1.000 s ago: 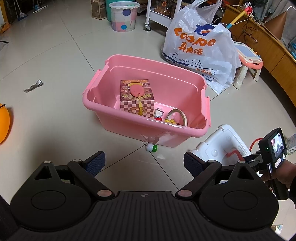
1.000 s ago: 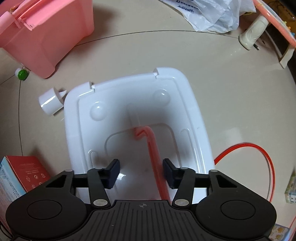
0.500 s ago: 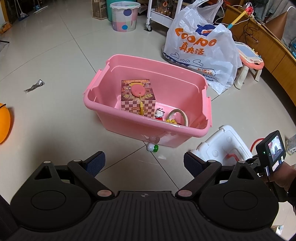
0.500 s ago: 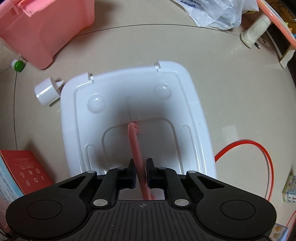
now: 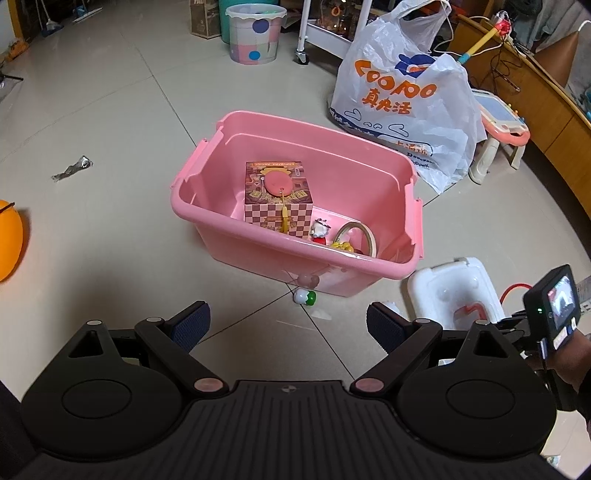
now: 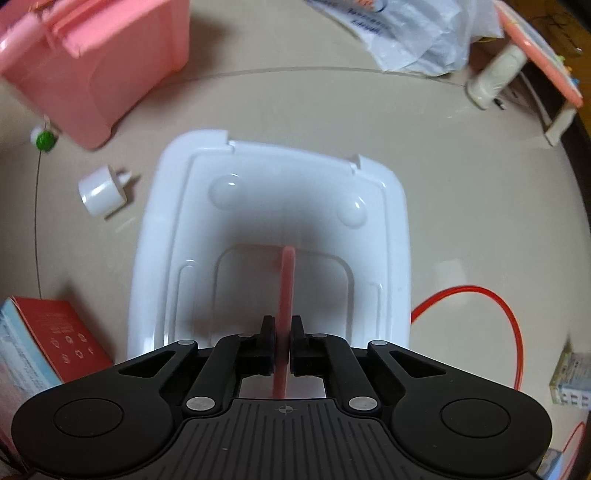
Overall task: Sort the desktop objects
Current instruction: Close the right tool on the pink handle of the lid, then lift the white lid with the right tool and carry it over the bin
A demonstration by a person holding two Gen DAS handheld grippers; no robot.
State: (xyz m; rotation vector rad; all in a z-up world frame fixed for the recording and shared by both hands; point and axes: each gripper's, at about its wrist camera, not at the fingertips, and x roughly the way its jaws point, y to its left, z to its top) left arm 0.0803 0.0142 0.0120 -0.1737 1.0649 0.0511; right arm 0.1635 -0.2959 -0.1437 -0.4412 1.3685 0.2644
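My right gripper (image 6: 283, 332) is shut on a pink strip-like piece (image 6: 286, 280) that rises from the white bin lid (image 6: 391, 229) lying on the floor. The lid also shows in the left wrist view (image 5: 480, 280). The pink storage bin (image 5: 373, 269) holds a checkered box (image 5: 277, 199), a small figure (image 5: 319, 230) and a tape roll (image 5: 364, 236). My left gripper (image 5: 288, 325) is open and empty, above the floor in front of the bin. A green-and-white ball (image 5: 306, 296) lies by the bin's near wall.
A white cap-like cylinder (image 6: 101, 190) lies left of the lid. A red-and-blue box (image 6: 44, 339) is at lower left, an orange cable (image 6: 491, 317) at right. A white shopping bag (image 5: 406, 92), a kids' drawing table (image 5: 498, 118) and a dotted bucket (image 5: 255, 33) stand beyond the bin.
My right gripper has closed on the pink strip, which now stands straight between the jaws, and the view has shifted. The left gripper has barely moved.
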